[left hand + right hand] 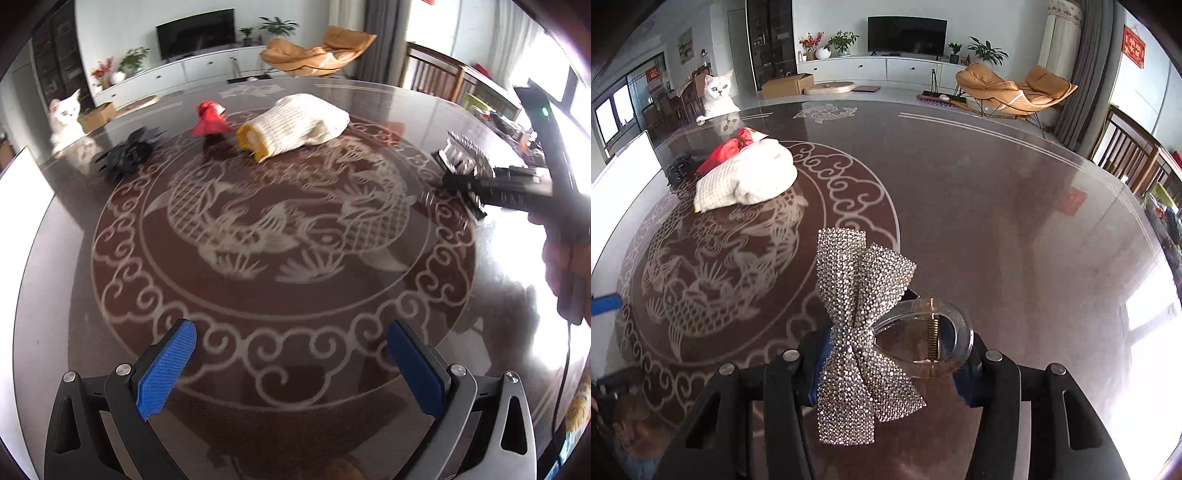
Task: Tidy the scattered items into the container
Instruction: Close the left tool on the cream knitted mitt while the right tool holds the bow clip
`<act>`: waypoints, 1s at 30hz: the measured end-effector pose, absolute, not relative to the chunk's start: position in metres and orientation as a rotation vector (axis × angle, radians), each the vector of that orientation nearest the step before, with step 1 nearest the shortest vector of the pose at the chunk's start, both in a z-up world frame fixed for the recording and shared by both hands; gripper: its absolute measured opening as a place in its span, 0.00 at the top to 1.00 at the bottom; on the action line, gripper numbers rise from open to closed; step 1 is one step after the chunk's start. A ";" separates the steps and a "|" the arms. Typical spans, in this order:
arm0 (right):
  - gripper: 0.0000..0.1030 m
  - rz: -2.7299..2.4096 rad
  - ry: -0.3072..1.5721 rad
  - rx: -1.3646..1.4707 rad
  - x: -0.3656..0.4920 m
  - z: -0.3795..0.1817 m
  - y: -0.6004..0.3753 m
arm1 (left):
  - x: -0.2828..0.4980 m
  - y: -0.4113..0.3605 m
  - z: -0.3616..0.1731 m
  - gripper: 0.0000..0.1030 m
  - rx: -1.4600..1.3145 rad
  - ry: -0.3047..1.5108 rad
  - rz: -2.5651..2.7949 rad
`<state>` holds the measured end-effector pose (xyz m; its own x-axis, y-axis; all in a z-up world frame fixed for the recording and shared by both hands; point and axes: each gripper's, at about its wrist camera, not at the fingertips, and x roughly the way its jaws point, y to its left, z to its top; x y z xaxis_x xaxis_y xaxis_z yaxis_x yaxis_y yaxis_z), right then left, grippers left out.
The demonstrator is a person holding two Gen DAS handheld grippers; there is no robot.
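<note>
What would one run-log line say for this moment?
right gripper: shut on rhinestone bow hair clip | left gripper: open, empty | white glove, red item: on table

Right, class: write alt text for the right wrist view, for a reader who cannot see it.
The right gripper is closed on a rhinestone bow hair clip above a dark glass table with a dragon pattern. Farther off lie a white knitted glove and a red item; a white cat watches from the far edge.
</note>
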<state>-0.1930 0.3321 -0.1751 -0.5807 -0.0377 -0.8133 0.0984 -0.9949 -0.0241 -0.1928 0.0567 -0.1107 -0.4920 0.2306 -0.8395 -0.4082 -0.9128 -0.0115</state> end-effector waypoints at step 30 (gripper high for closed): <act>0.47 -2.796 0.102 1.344 -0.151 -0.170 0.332 | -0.277 0.092 -0.108 0.47 -1.407 0.265 2.488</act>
<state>-0.1508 0.3317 -0.1702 -0.6243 -0.0054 -0.7811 0.0621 -0.9972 -0.0428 -0.2766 0.0920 -0.1082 -0.4920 0.1431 -0.8588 -0.3209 -0.9467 0.0261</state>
